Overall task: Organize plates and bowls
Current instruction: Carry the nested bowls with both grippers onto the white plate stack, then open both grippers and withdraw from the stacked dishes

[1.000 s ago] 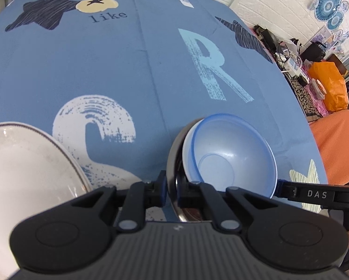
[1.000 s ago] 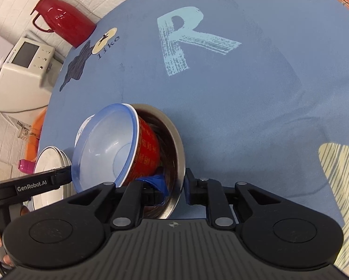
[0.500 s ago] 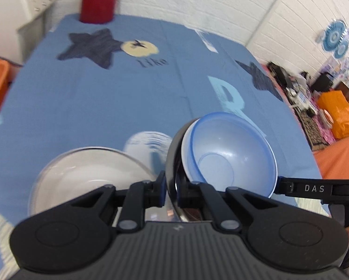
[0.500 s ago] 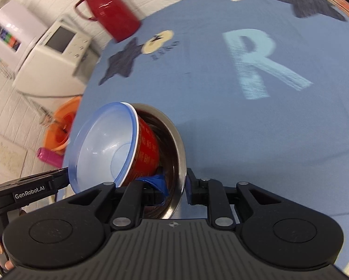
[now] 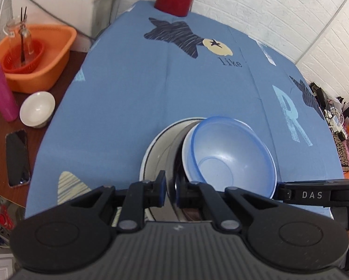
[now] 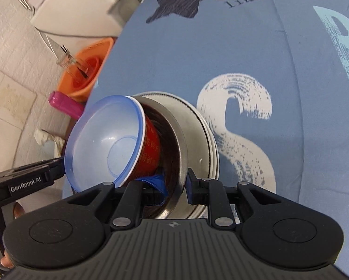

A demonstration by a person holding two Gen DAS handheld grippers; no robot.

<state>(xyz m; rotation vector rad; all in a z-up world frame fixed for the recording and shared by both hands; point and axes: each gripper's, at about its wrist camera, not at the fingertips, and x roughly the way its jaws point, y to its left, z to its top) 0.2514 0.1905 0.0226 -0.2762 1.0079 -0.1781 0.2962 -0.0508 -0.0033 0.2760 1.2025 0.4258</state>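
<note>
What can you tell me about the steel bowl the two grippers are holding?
The steel bowl looks like brushed metal with a dark, reflective inside. It is tilted and holds a red bowl capped by a translucent blue lid. The left hand-held gripper and right hand-held gripper each pinch its rim. It sits over white plates on the blue tablecloth.

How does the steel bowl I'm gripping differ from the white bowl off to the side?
The steel bowl is shiny metal, tilted, held off the table in both grippers; the small white bowl is ceramic-looking, upright, untouched on the brown side table. The steel bowl holds a red bowl and a blue one; the white bowl is empty. Both are round.
</note>
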